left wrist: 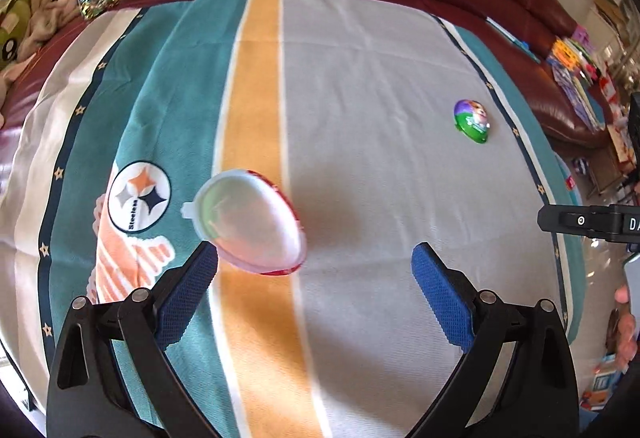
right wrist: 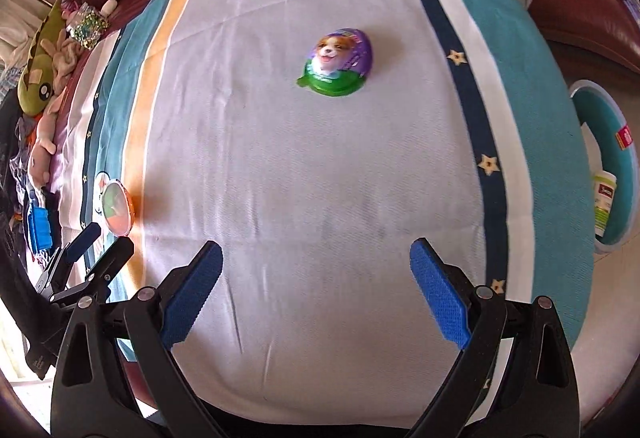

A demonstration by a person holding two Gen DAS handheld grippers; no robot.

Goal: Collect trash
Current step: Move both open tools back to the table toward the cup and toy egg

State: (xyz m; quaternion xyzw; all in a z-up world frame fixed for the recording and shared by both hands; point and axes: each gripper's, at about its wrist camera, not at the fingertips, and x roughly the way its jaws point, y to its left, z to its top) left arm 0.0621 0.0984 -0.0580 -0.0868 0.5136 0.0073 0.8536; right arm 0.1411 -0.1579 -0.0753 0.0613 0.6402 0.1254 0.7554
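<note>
Right wrist: egg wrapper [right wrist: 338, 64] mid-blanket [right wrist: 280, 178].

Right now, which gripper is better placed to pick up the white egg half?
Left. The white egg half lies just ahead of the open left gripper, near its left finger. The right gripper is open too, but faces the puppy egg.

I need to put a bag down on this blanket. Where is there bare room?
The widest bare patch is the grey middle of the blanket, between the orange stripe and the starred navy border, in front of the puppy egg wrapper. It is tighter around the clear egg shell on the orange stripe beside the left gripper.
</note>
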